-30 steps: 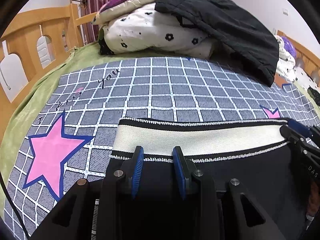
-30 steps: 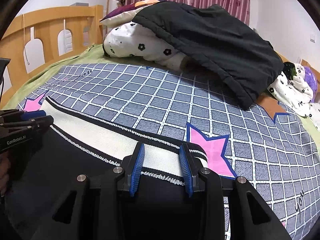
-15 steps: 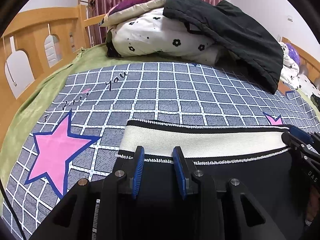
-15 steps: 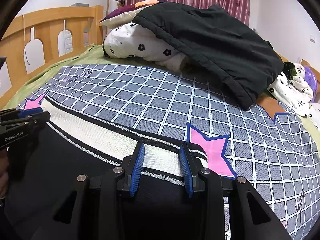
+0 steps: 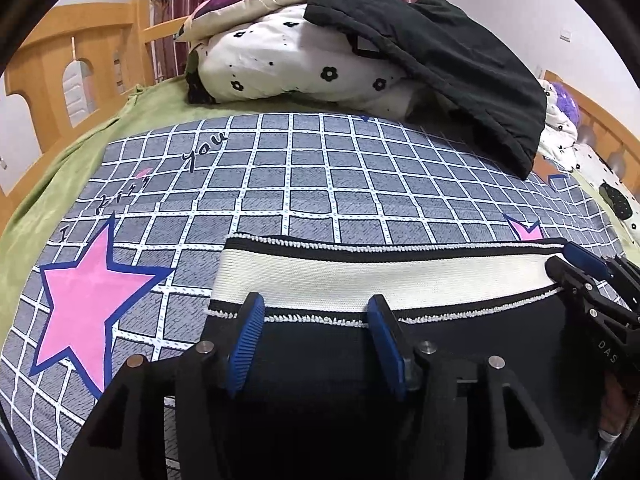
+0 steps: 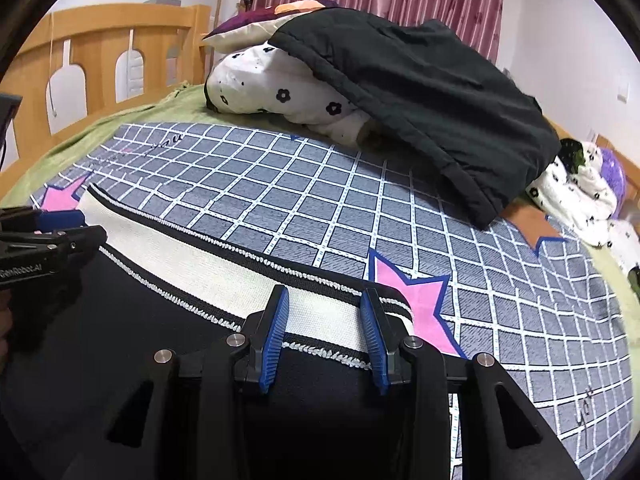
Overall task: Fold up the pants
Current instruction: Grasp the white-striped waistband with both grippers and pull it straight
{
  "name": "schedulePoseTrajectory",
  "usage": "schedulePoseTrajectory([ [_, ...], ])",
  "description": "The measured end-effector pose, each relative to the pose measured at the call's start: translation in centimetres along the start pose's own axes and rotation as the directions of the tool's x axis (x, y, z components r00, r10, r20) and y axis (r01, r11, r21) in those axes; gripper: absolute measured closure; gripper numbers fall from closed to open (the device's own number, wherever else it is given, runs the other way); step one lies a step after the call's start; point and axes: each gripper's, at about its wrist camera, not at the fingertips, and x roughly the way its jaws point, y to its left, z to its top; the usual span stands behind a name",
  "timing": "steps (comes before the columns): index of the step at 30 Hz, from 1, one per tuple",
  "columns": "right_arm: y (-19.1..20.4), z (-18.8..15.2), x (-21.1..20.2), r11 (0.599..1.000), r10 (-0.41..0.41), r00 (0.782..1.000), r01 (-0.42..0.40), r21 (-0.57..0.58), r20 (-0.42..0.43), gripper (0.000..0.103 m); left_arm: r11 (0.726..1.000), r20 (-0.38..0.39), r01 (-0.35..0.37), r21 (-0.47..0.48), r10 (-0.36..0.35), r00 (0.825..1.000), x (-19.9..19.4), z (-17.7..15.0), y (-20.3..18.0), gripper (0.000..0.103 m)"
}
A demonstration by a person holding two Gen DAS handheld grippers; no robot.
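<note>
Black pants point(image 5: 320, 360) with a wide cream waistband point(image 5: 380, 276) lie flat on the grid-patterned bedsheet point(image 5: 320, 176). My left gripper point(image 5: 316, 308) is open, its blue pads over the waistband's left end. My right gripper point(image 6: 326, 300) is open over the waistband's point(image 6: 192, 260) right end. Each gripper also shows in the other's view: the right gripper at the right edge point(image 5: 580, 268), the left gripper at the left edge point(image 6: 68, 228). The pants' point(image 6: 140, 340) legs are hidden below the grippers.
A pile of white flowered bedding point(image 5: 304, 64) under a black jacket point(image 5: 440, 64) lies at the far side of the bed. A wooden bed rail point(image 5: 72, 76) runs along the left. More flowered bedding point(image 6: 580, 196) sits at the right. Pink stars point(image 5: 88, 300) mark the sheet.
Both grippers' jaws have spread wider over the waistband. The left wrist view has shifted slightly toward the pile; the pants lie where they were.
</note>
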Motion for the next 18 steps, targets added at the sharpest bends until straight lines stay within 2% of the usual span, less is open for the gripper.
schedulePoseTrajectory([
  [3,-0.6,0.1,0.0,1.000,0.027,1.000,-0.027,0.012,-0.012,0.067,1.000,-0.002,-0.014,0.015,0.014,1.000,-0.1,-0.1,-0.4,0.052],
  [6,-1.1,0.4,0.2,0.998,0.057,0.997,-0.056,0.034,-0.044,0.066,1.000,-0.012,0.011,0.007,-0.011,1.000,-0.2,-0.1,0.0,0.051],
  [10,-0.2,0.9,-0.1,1.000,0.016,0.996,-0.017,-0.017,-0.088,0.067,0.998,-0.045,0.001,0.055,0.001,0.999,-0.9,-0.1,-0.4,0.051],
  [13,0.1,1.1,-1.1,0.999,0.007,0.993,-0.011,-0.034,-0.116,0.066,0.996,-0.033,-0.027,0.089,0.030,0.999,-2.9,-1.1,-0.9,0.051],
  [16,0.1,0.3,-3.1,0.998,0.037,0.990,-0.042,-0.035,-0.134,0.066,0.995,-0.077,0.056,0.079,-0.050,0.996,-4.9,-2.8,-0.9,0.051],
  [18,0.4,-0.9,-4.5,0.998,0.036,0.990,-0.043,-0.042,-0.138,0.066,0.995,-0.078,0.074,0.066,-0.068,0.995,-6.4,-4.1,-0.9,0.051],
])
